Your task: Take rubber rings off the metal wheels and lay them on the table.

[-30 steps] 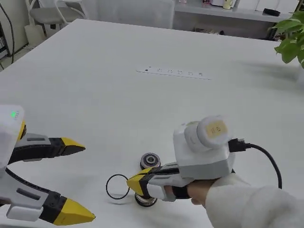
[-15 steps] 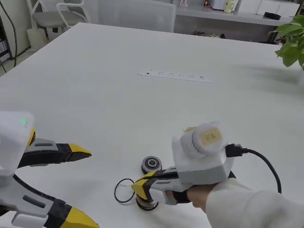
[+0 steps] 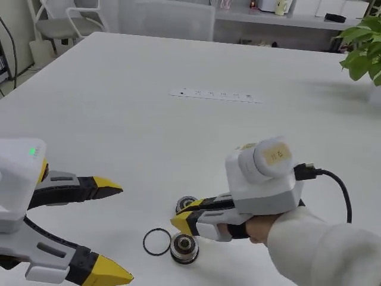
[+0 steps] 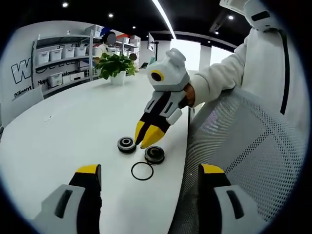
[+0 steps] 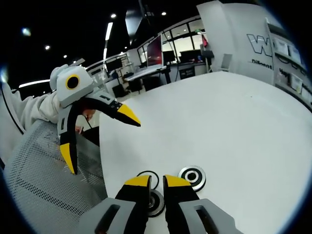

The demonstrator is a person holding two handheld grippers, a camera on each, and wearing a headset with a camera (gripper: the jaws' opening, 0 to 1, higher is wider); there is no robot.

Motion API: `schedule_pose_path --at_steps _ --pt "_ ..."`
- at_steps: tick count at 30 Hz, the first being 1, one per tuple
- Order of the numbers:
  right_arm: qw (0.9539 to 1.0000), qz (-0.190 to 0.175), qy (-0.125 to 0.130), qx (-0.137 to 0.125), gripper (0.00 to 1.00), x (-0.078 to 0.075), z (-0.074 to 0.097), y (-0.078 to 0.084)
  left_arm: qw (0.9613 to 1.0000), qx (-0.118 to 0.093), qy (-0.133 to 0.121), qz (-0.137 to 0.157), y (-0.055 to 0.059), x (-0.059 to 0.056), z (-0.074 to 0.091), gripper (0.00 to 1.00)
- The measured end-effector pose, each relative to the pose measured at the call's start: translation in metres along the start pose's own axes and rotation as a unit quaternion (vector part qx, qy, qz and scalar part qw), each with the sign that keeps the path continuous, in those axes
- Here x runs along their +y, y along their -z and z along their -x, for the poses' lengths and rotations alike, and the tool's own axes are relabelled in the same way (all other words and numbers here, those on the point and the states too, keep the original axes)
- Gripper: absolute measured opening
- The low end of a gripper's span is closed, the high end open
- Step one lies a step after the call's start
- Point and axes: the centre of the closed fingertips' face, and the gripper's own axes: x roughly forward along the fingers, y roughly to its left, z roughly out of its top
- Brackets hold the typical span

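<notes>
A thin black rubber ring lies flat on the white table, just left of a metal wheel. A second wheel sits behind it, partly hidden by my right gripper. That gripper hovers shut just above and between the two wheels, with nothing visible in its jaws. My left gripper stands wide open at the lower left, apart from the ring. In the left gripper view the ring lies ahead, with both wheels under the right gripper. The right gripper view shows one wheel beside its jaws.
A white power strip lies at the table's middle. A green plant stands at the far right and chairs at the far edge. A mesh chair back is close to the near table edge.
My right gripper has risen and drawn back to the right off the near wheel, which now shows whole. The ring and both wheels stay in place. The left gripper remains open.
</notes>
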Motion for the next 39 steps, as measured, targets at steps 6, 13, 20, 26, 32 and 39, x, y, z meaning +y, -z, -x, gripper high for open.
schedule_pose_path --at_steps 6,13,20,26,32,39 --pt "0.9999 0.006 -0.002 0.011 0.08 -0.004 0.008 0.005 0.9992 0.005 0.029 -0.027 -0.017 -0.009 -0.005 0.72" --pt "0.9983 0.041 -0.009 0.039 0.09 -0.003 0.021 0.013 0.9962 0.017 0.052 -0.068 -0.035 -0.013 -0.020 0.64" --pt "0.9964 0.044 -0.027 0.068 0.11 -0.002 0.026 0.029 0.9972 0.009 0.045 -0.060 -0.047 -0.005 -0.042 0.63" --pt "0.9936 0.054 -0.041 0.090 0.14 0.004 0.022 0.041 0.9966 0.021 0.043 -0.066 -0.037 -0.002 -0.060 0.57" --pt "0.9902 0.068 -0.053 0.111 0.16 0.008 0.016 0.052 0.9961 0.027 0.050 -0.068 -0.022 -0.010 -0.075 0.40" --pt "0.9889 0.073 -0.052 0.118 0.17 0.007 0.014 0.058 0.9960 0.035 0.049 -0.066 -0.004 -0.008 -0.084 0.28"
